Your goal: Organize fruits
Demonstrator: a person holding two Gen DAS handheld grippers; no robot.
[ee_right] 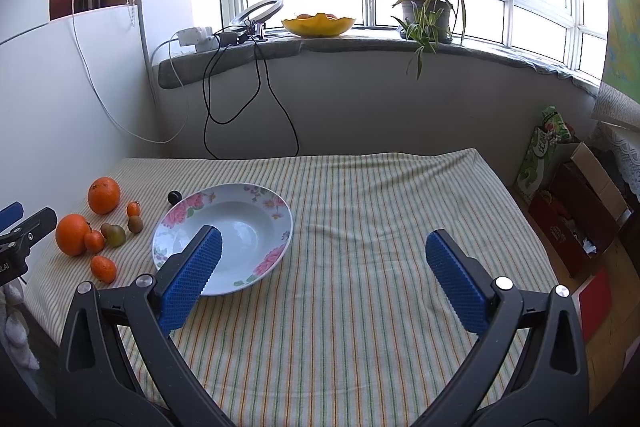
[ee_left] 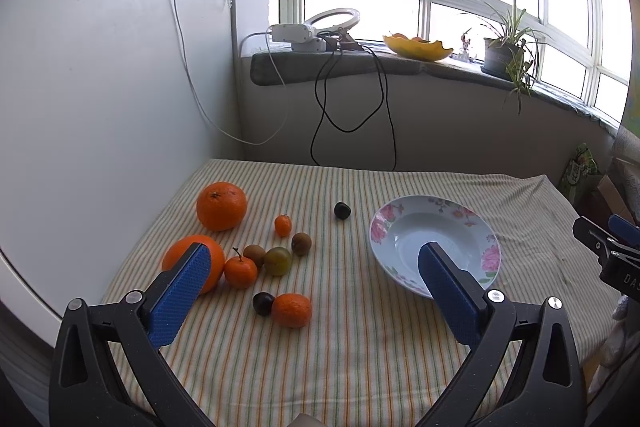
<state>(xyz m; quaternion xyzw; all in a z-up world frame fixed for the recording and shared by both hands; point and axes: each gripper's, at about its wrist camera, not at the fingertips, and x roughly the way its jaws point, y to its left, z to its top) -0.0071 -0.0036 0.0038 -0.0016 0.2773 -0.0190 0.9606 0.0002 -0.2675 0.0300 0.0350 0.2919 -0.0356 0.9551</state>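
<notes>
An empty white plate with pink flowers [ee_left: 460, 215] [ee_right: 256, 195] sits on the striped cloth. Left of it lie two large oranges [ee_left: 221, 205] [ee_left: 180, 255], small mandarins [ee_left: 240, 271] [ee_left: 291, 310] [ee_left: 283, 225], kiwis [ee_left: 301, 243] [ee_left: 254, 254], a green plum [ee_left: 277, 261] and two dark plums [ee_left: 263, 303] [ee_left: 342, 210]. My left gripper [ee_left: 314, 259] is open and empty above the near fruits. My right gripper [ee_right: 322, 247] is open and empty, its left finger over the plate's near rim. The fruit cluster also shows in the right wrist view [ee_right: 104, 195].
The striped cloth [ee_right: 380, 227] covers the table. A white panel [ee_left: 100, 87] stands at the left. The windowsill behind holds a yellow bowl [ee_left: 418, 47], a potted plant [ee_right: 428, 11], a ring light and cables. Boxes [ee_right: 580, 211] stand on the floor at right.
</notes>
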